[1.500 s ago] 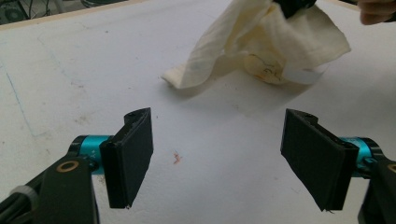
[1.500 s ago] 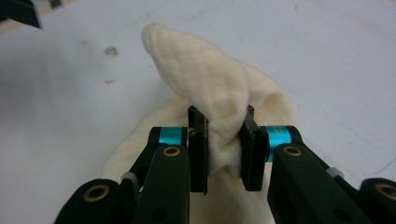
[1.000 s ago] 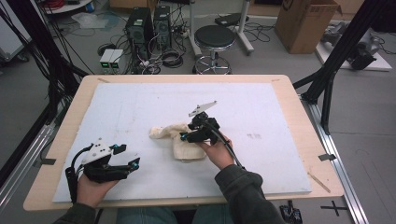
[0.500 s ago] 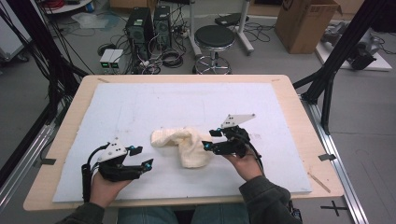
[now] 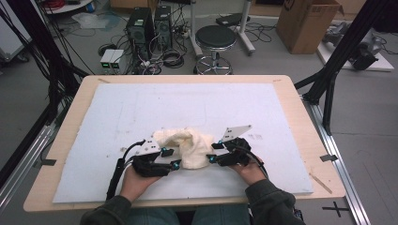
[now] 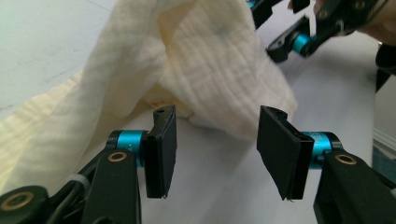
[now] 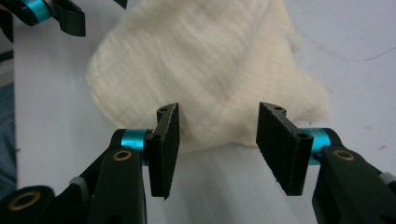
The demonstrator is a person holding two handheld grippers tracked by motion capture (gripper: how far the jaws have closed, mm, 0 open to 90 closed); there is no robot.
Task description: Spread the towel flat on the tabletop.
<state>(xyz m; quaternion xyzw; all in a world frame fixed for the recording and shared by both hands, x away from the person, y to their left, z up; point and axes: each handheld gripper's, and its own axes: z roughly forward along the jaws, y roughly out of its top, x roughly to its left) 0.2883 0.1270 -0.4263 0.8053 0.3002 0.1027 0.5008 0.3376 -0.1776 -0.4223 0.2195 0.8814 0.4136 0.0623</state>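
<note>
cloth [image 6: 201,60]: cut off at top, left | underside folds: hidden

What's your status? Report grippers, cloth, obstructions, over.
Left gripper open, jaws just been closing, nothing pinched. Right gripper open at the cream cloth, no grip. Cloth bunched on the white mat between both. Nothing in the way.

The left gripper [image 5: 174,158] is brought in from well to the left of the cream cloth [image 5: 187,147] until it sits right at the cloth's left edge, its jaws closing partway with nothing gripped between them. The right gripper [image 5: 212,152] is carried from over the cloth out to its right edge. The cloth is now bunched higher between them.
</note>
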